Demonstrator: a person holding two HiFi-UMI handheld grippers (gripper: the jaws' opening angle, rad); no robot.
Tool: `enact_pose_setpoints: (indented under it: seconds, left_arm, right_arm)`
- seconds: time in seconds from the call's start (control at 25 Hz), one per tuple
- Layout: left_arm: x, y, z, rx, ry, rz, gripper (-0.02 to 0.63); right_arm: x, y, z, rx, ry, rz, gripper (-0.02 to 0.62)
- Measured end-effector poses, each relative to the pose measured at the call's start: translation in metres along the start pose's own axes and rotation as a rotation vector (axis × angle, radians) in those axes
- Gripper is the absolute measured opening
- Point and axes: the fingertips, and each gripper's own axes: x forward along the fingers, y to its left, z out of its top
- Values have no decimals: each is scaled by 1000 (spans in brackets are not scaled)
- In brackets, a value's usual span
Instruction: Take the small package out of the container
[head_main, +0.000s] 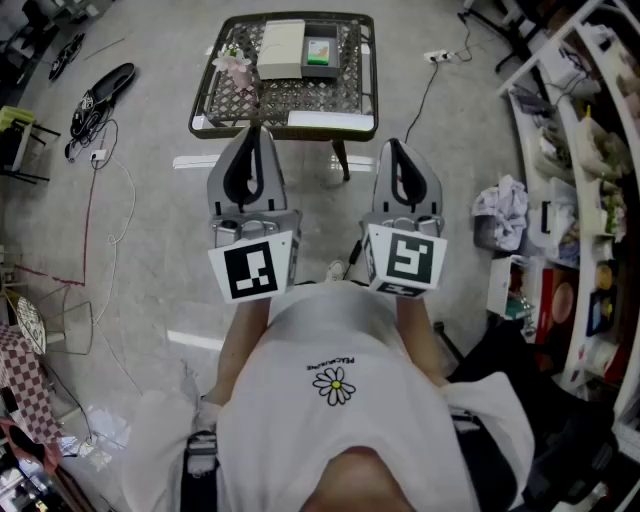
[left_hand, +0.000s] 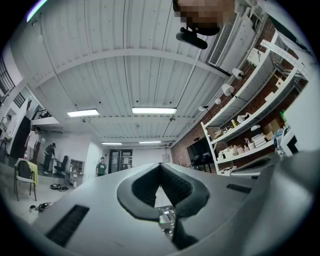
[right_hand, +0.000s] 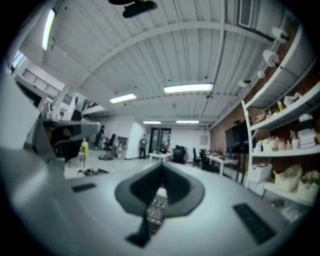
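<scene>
Task not started. The small green package (head_main: 320, 50) lay inside the wire container (head_main: 290, 100), just beside a white box (head_main: 281, 48) and well ahead of both tools. The left hand-held gripper (head_main: 255, 132) and right hand-held gripper (head_main: 394, 146) were closed tip to tip, holding nothing. Remaining, by my judgement: approach, open, grasp, lift out.

The person wears a white shirt (head_main: 290, 420) with a little white and yellow flower (head_main: 336, 385), and the grey left gripper (head_main: 255, 135) and right gripper (head_main: 396, 148) each have a cube (head_main: 252, 268) with black and white squares
</scene>
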Motion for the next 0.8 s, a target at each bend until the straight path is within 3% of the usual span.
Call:
enact_pose_setpoints:
  seconds: [0.36,0.56,0.8]
  left_arm:
    - [6,1,-6,20,14,11,23]
    - [13,2,-11,24,28,19,23]
    - [15,-4,-14,41,29,30,23]
  right_arm:
    - [11,0,0,21,-22,27,31]
    - [13,0,1,89,-55,87,31]
    - [11,-8,-8,100,-33,98,31]
